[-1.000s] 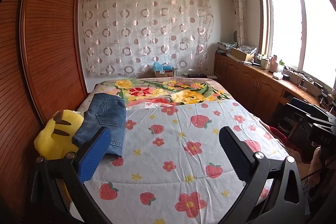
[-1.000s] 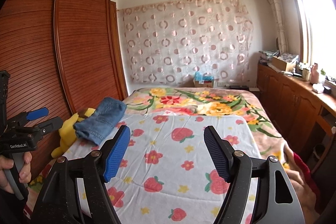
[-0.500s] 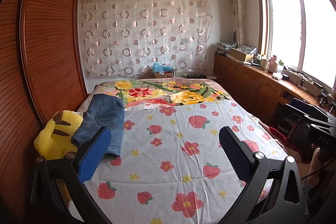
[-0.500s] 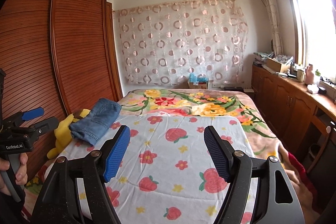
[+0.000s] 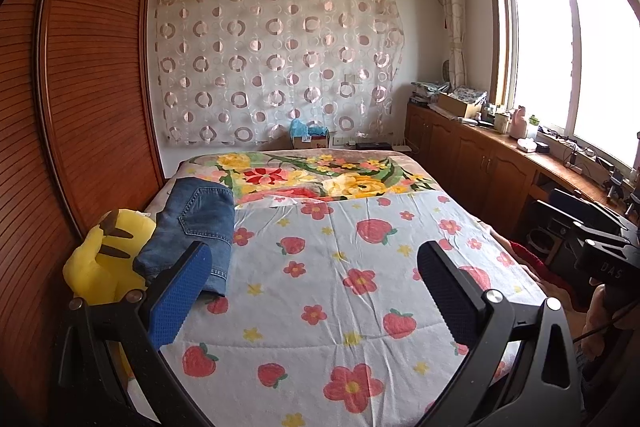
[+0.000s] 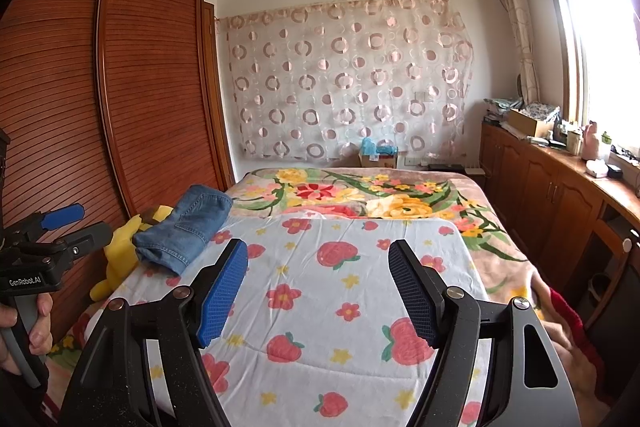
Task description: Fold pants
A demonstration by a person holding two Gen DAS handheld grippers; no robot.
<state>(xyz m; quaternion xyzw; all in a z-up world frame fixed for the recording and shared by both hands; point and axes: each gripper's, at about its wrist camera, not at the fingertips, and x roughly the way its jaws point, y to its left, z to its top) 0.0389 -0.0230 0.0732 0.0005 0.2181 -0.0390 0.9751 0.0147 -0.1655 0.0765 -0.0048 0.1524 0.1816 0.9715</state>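
Barely anything has shifted: my left claw (image 5: 312, 287) and right claw (image 6: 318, 287) stay spread wide and empty above the bed (image 5: 360, 307), while the folded pants (image 5: 192, 227) rest far left, against the yellow plush toy (image 5: 100, 259).

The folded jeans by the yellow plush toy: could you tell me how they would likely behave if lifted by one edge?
The folded jeans are soft denim, so they would probably droop and unfold. The layered bundle looks fairly heavy for its size. Part of it rests on the yellow plush toy, so a push might slide it off.
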